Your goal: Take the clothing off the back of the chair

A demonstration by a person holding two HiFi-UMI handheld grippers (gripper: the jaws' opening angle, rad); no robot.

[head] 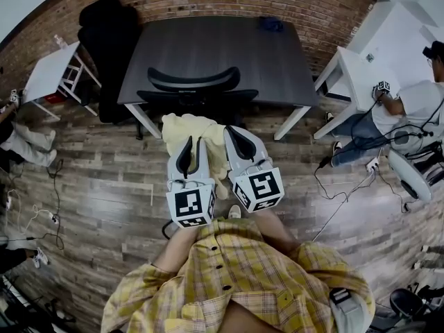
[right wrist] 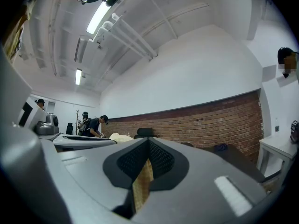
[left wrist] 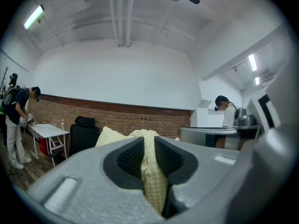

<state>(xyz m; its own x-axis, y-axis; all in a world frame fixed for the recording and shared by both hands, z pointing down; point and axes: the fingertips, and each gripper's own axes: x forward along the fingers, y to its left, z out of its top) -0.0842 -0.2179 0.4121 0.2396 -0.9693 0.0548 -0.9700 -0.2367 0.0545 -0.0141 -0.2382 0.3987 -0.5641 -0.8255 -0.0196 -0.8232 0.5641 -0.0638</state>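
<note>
A pale yellow checked garment (head: 192, 132) hangs bunched between my two grippers, just in front of the black office chair (head: 195, 86), whose backrest is bare. My left gripper (head: 192, 144) is shut on a fold of the garment (left wrist: 152, 171). My right gripper (head: 234, 137) is shut on another strip of the same garment (right wrist: 142, 183). Both grippers point level toward the chair and the brick wall. In the left gripper view the cloth bulges out beyond the jaws (left wrist: 140, 135).
The chair is tucked under a dark table (head: 215, 44). A black armchair (head: 104, 30) and a small white table (head: 47, 69) stand at the left. At the right a person (head: 409, 109) sits by a white desk (head: 357, 64). Cables (head: 347, 193) trail over the wooden floor.
</note>
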